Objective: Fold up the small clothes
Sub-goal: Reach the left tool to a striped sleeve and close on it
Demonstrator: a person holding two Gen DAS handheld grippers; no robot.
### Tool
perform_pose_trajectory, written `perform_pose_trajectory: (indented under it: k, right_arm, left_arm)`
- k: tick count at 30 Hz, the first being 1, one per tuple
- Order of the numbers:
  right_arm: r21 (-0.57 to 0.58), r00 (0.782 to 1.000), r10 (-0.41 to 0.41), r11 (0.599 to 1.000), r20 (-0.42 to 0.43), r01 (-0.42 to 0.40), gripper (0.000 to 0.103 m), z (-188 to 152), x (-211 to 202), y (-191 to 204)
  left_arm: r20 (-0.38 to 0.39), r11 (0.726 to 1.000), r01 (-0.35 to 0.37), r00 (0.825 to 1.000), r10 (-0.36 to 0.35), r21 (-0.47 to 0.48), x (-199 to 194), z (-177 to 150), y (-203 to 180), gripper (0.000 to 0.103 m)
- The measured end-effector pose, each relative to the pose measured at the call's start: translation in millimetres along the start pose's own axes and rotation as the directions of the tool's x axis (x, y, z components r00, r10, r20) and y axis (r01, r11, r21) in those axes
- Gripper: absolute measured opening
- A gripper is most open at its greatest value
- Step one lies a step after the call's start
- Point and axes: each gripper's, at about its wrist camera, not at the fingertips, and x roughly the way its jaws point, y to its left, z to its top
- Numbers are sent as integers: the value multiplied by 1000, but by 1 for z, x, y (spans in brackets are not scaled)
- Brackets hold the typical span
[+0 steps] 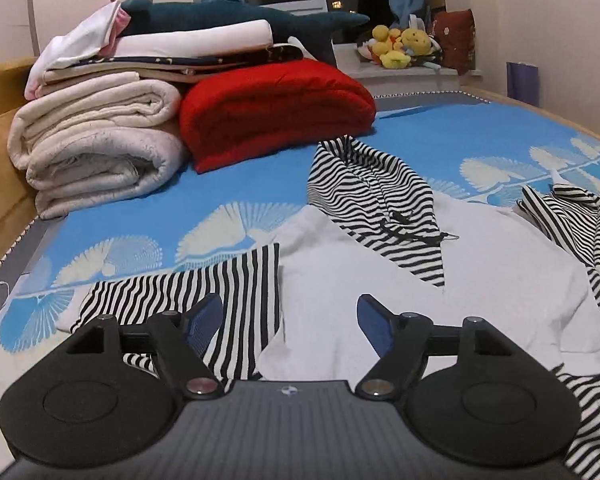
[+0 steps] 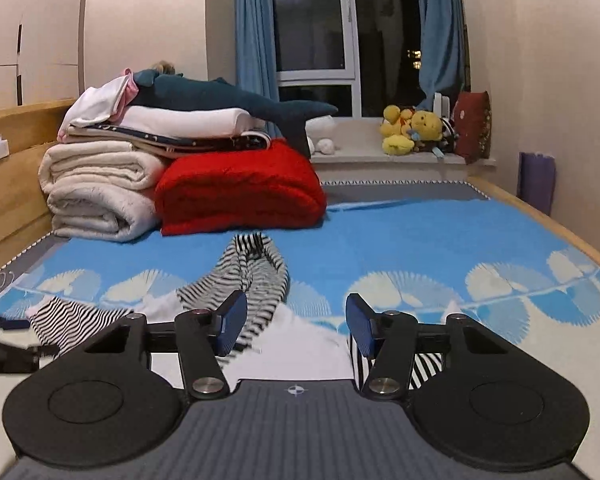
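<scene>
left wrist view, and the left tool (image 1: 290,320) hangs low over the bed (image 1: 400,136), fingers spread wide apart, nothing between them. right under it lies the garment (image 1: 380,280), a small white top with black-and-white striped trim, spread face up on the blue patterned cover. its striped hood (image 1: 364,188) points away from the tool toward the far end of the bed, so the long axis runs straight out along the tool's line of sight. the striped left sleeve (image 1: 204,292) lies out sideways, and its near edge sits just under the left fingertip (image 1: 204,316). that sleeve looks like the nearest thing to take.

over to the right wrist view: the right tool (image 2: 296,324) is released too, fingers parted, gripping nothing. white cloth shows between the fingers, and a patch of striped fabric, probably the other sleeve (image 2: 424,368), peeks out beneath the right finger. the hood lies ahead and slightly left of it.

so each tool sits over its own side of the garment. my read: the fold has not begun, and the coming move is a pinch on a sleeve, carried inward across the white body. the left tool looks best lined up, the stripes almost touching it.

at the head of the bed, well apart, sit the red blanket (image 1: 276,112) and the folded pile (image 1: 100,136).
</scene>
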Motion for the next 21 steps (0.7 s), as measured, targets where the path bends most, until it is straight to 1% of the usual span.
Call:
perform_pose_trajectory:
  k: [1, 4, 7, 9, 11, 13, 16, 17, 19, 20, 21]
  right_arm:
    - [-6, 1000, 7, 1000, 4, -7, 56, 2, 6, 2]
    - [-36, 999, 38, 999, 1, -38, 56, 5, 28, 13]
    - [-59, 996, 80, 995, -25, -81, 56, 7, 53, 24]
    - [-89, 996, 89, 992, -29, -91, 59, 8, 67, 33]
    - [-121, 995, 92, 988, -29, -95, 64, 9, 82, 44]
    - [-132, 994, 105, 985, -24, -108, 67, 9, 97, 50]
    - [-118, 992, 118, 985, -43, -122, 68, 5, 121, 55]
    - [-106, 991, 123, 986, -61, -129, 68, 3, 129, 56]
    - [-73, 983, 144, 986, -110, -152, 68, 1, 143, 58]
    - [-66, 980, 155, 984, -124, -164, 68, 1, 148, 60]
    - [-70, 978, 166, 982, -130, -176, 68, 1, 151, 63]
  left_arm:
    - [7, 1000, 1, 1000, -1, 5, 1, 1, 0, 78]
    - [4, 1000, 18, 1000, -18, 4, 1, 3, -3, 71]
    - [4, 1000, 1, 1000, -1, -23, 11, 7, 2, 68]
    - [6, 998, -7, 1000, 7, -56, 18, 10, 8, 67]
    - [3, 995, -25, 1000, 25, -97, 23, 13, 18, 67]
    - [-2, 989, -58, 998, 58, -137, 32, 15, 31, 68]
    - [-32, 977, -99, 995, 95, -191, 47, 18, 56, 71]
    - [-39, 970, -126, 992, 120, -206, 53, 18, 65, 76]
    - [-39, 950, -200, 980, 196, -241, 64, 18, 85, 82]
    - [-36, 940, -221, 975, 220, -260, 69, 17, 94, 85]
    - [-41, 927, -240, 970, 239, -287, 76, 17, 106, 85]
